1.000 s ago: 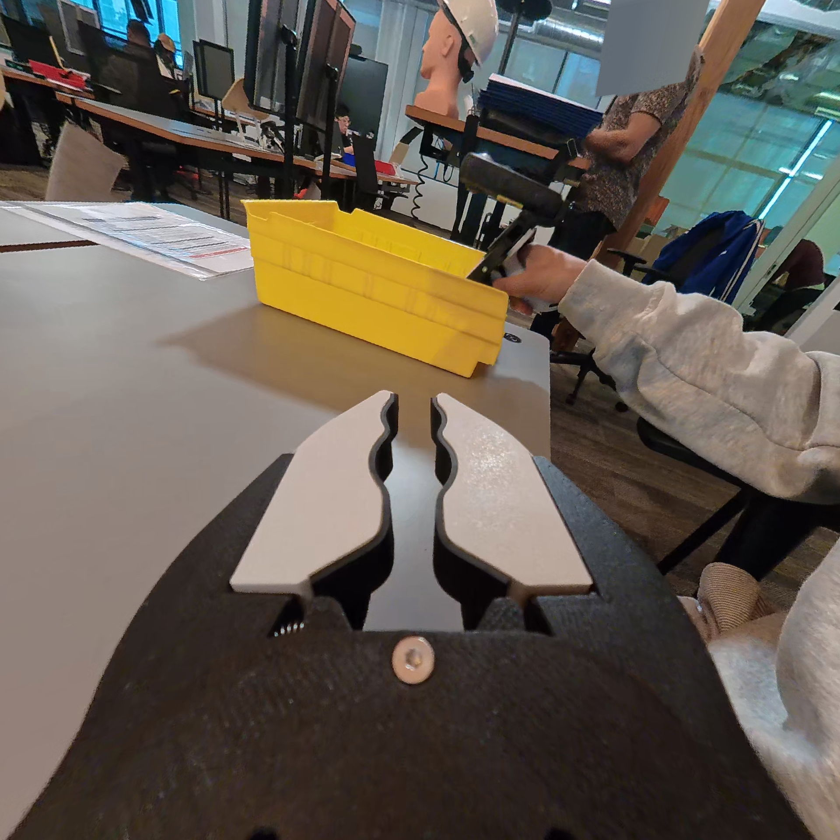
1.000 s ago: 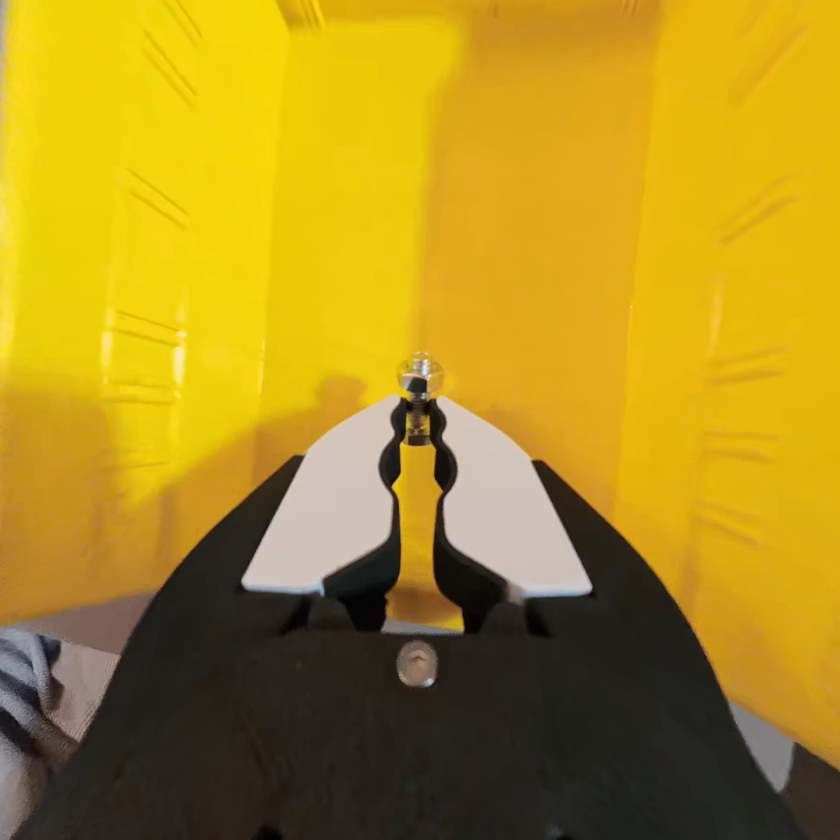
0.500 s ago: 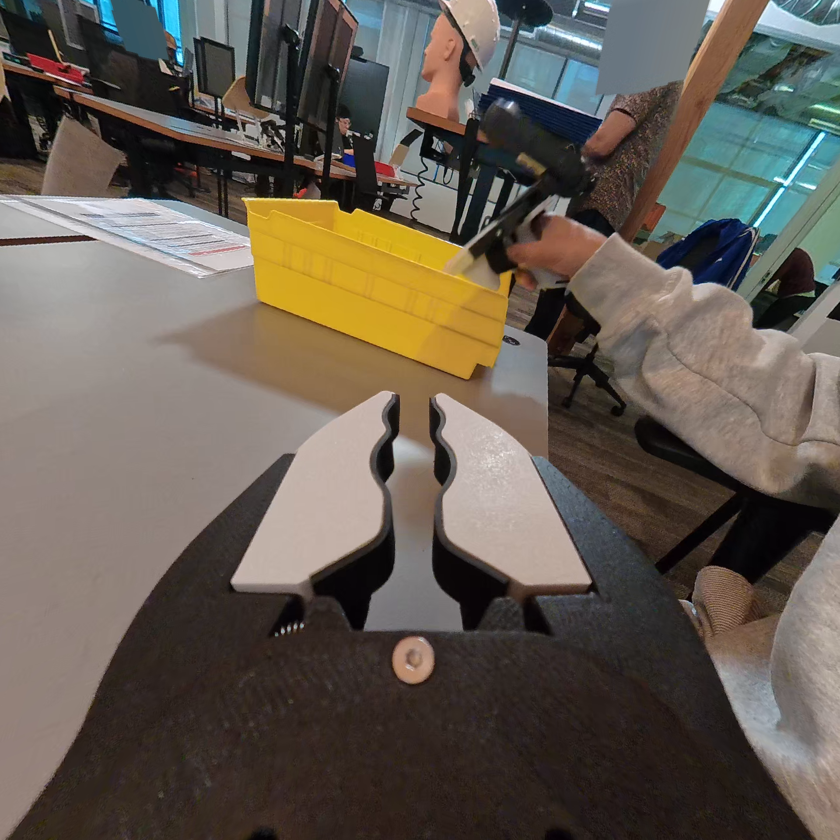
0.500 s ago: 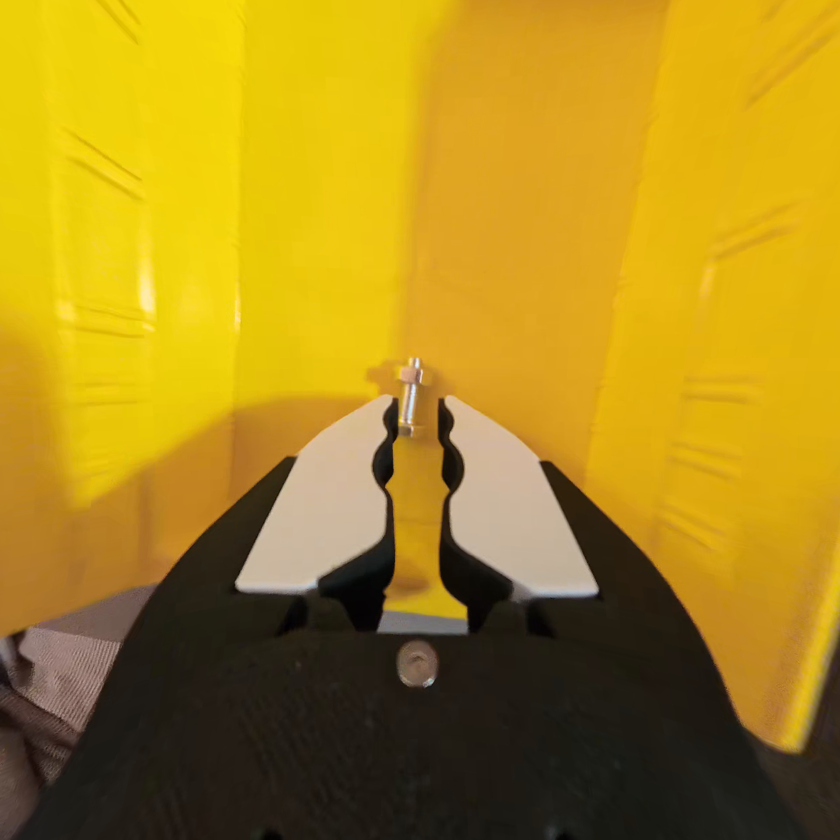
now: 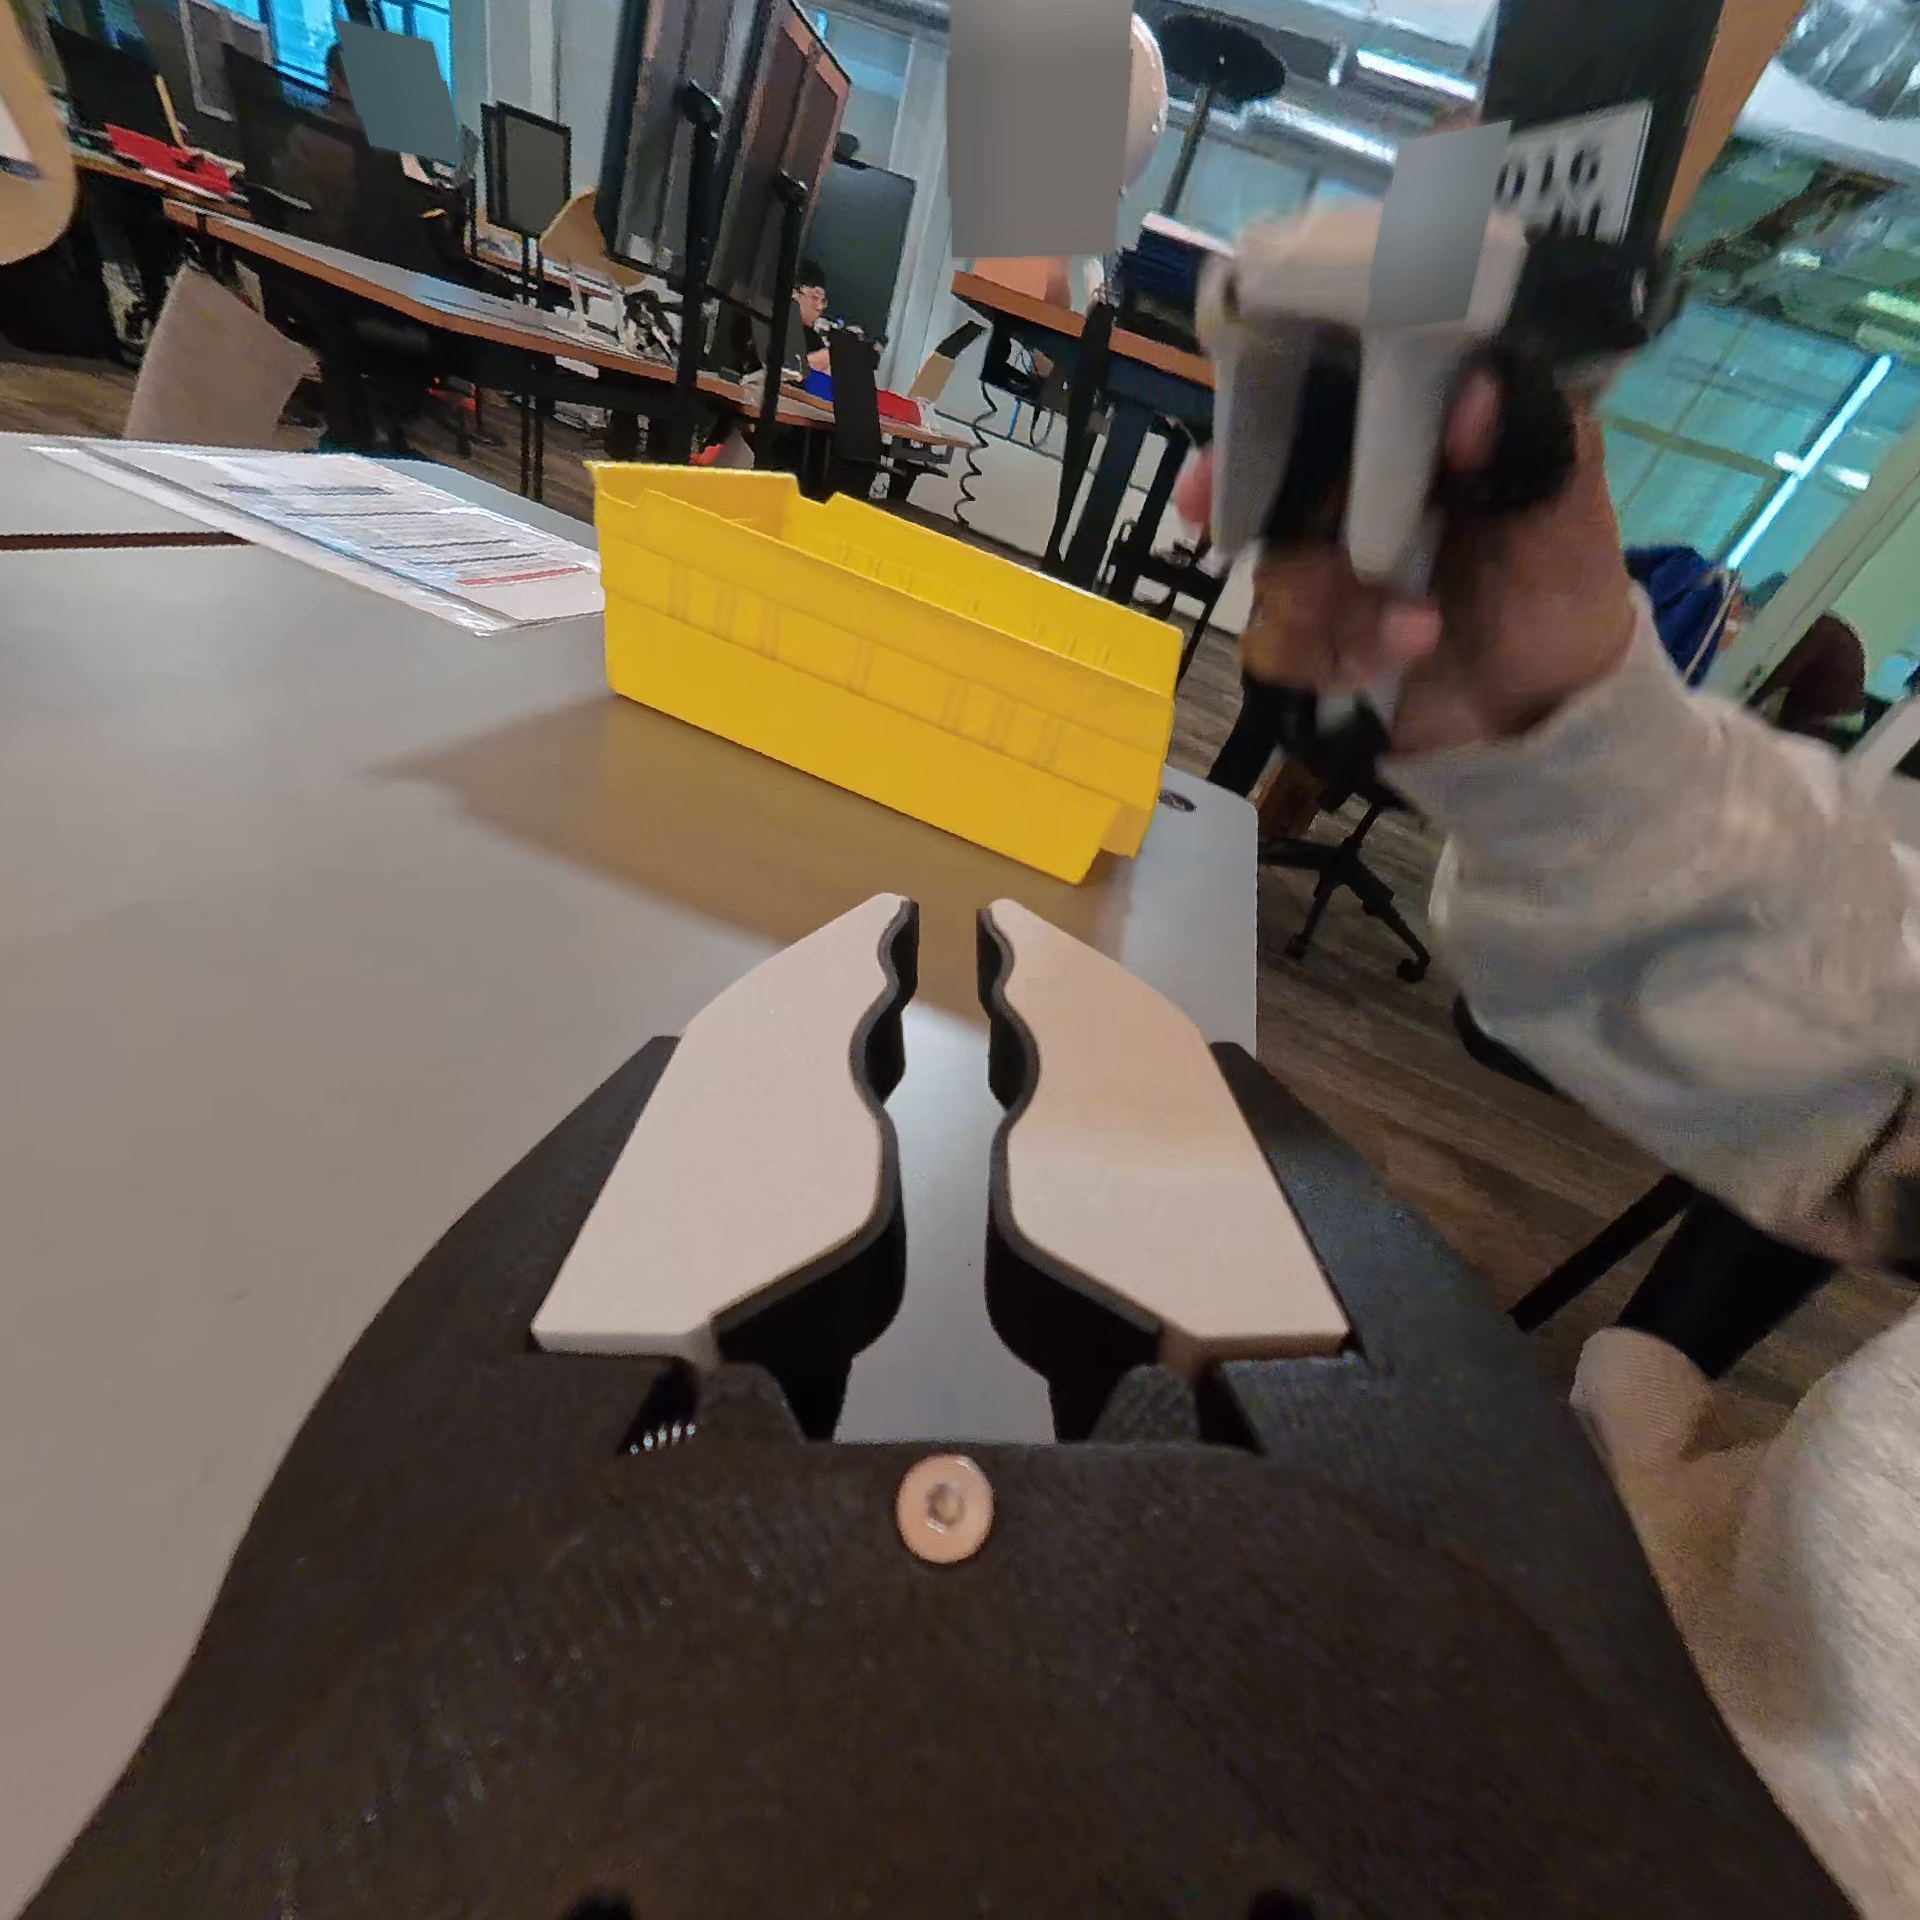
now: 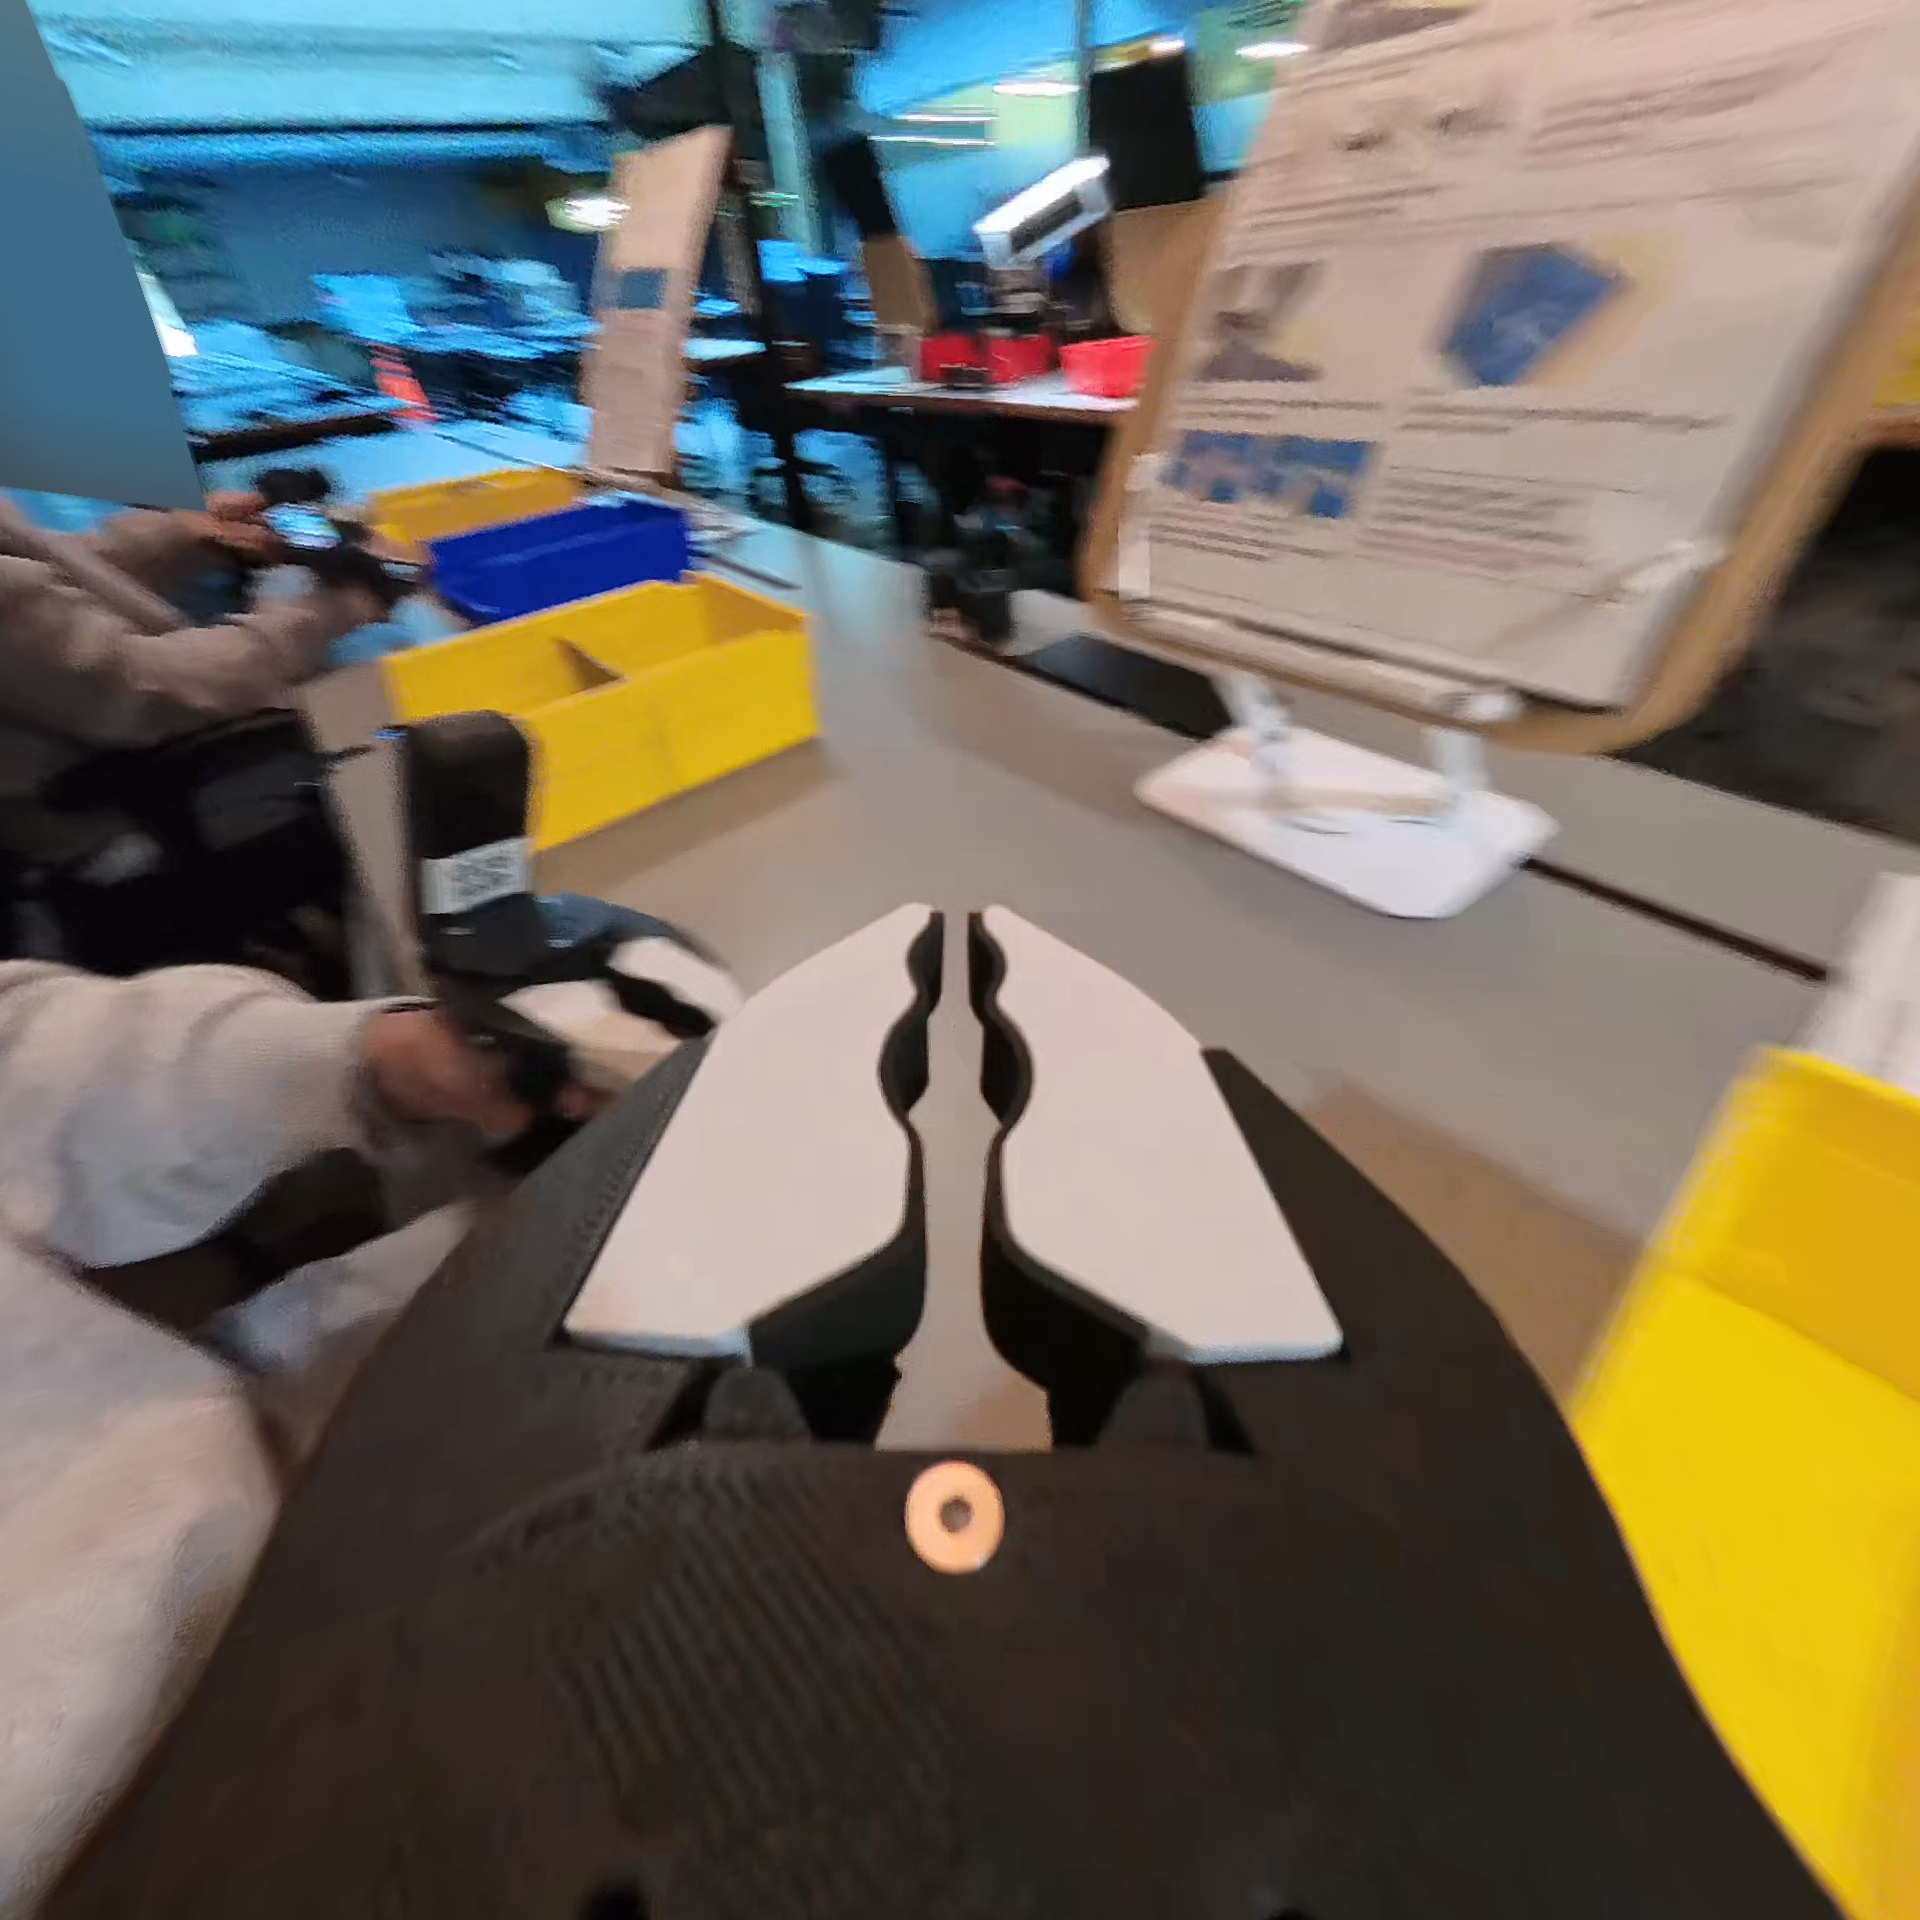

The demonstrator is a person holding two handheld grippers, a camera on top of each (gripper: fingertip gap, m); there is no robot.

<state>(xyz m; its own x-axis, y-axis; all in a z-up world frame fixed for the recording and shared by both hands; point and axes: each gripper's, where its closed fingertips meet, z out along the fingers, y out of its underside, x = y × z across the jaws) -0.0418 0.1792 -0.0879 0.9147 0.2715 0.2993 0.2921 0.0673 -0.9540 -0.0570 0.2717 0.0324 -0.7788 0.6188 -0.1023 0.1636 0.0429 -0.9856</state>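
Note:
My left gripper (image 5: 948,914) hovers low over the grey table (image 5: 260,935), empty, its jaws nearly together with a narrow gap. A long yellow bin (image 5: 883,675) stands ahead of it near the table's right edge. My right gripper (image 6: 956,920) is shut and empty, raised above the table beside that bin (image 6: 1766,1351). In the left wrist view it is a blur held in a hand, up and to the right of the bin (image 5: 1320,447). The hand on the left gripper's black handle (image 6: 468,800) shows at the left of the right wrist view.
A divided yellow bin (image 6: 623,675) and a blue bin (image 6: 561,556) stand farther along the table. A tilted board with a paper sheet (image 6: 1455,364) rests on a white stand (image 6: 1340,821). A laminated sheet (image 5: 343,520) lies behind the bin. Desks, chairs and people fill the background.
My right gripper opened and let go of a small bolt inside the yellow bin. It then lifted out, swung away and shut empty. My left gripper stayed in place.

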